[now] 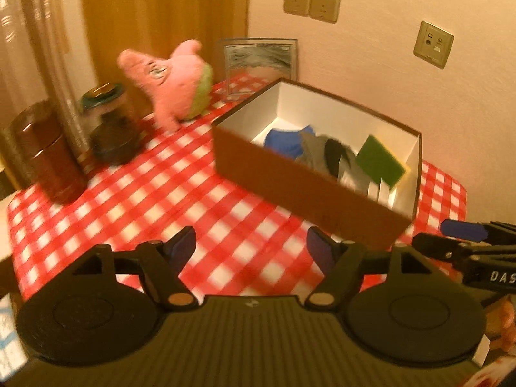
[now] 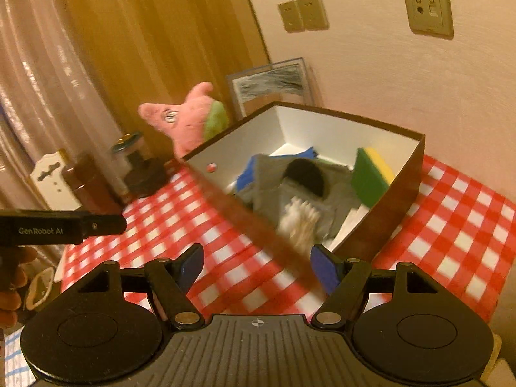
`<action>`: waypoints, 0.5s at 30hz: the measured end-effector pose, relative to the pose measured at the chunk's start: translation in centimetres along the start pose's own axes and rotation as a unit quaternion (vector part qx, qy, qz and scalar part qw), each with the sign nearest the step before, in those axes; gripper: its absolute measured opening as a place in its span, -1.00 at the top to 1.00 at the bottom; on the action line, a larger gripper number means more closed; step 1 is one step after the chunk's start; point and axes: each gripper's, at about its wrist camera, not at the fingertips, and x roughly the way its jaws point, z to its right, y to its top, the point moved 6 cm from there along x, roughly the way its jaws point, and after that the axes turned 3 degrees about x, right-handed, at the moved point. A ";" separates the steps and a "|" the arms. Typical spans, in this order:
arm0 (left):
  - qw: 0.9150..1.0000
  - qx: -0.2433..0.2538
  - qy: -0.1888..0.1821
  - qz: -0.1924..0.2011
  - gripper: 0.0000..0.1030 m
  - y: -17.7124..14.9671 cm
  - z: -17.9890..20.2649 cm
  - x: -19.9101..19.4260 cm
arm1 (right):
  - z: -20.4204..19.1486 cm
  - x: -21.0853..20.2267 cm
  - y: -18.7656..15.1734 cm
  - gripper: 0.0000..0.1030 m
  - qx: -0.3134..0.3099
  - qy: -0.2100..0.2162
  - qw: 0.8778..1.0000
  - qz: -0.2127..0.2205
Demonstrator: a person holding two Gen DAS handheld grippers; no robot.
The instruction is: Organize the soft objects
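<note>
A brown box (image 1: 290, 183) with a white inside stands on the red-checked tablecloth (image 1: 200, 213). In it lie a blue cloth (image 1: 283, 140), a grey cloth (image 1: 317, 156) and a green-and-yellow sponge (image 1: 382, 161). A pink star plush (image 1: 174, 80) stands behind the box at the left. My left gripper (image 1: 251, 245) is open and empty over the cloth, in front of the box. My right gripper (image 2: 258, 266) is open too, at the box's near wall (image 2: 322, 129). Just beyond it a blurred white fluffy thing (image 2: 300, 222) sits on the grey cloth (image 2: 267, 183), beside the sponge (image 2: 371, 177).
A glass jar (image 1: 109, 122) and a brown canister (image 1: 48, 158) stand at the left edge, by the curtain. A framed picture (image 1: 261, 64) leans on the wall behind the box. The other gripper (image 1: 451, 238) shows at the right edge, and a hand (image 2: 13, 277) holds the left one.
</note>
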 end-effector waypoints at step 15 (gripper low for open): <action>1.000 -0.003 0.008 0.009 -0.44 -17.4 -3.8 -18.1 | -13.3 -11.6 -15.4 -0.41 -0.009 -0.016 1.000 -0.014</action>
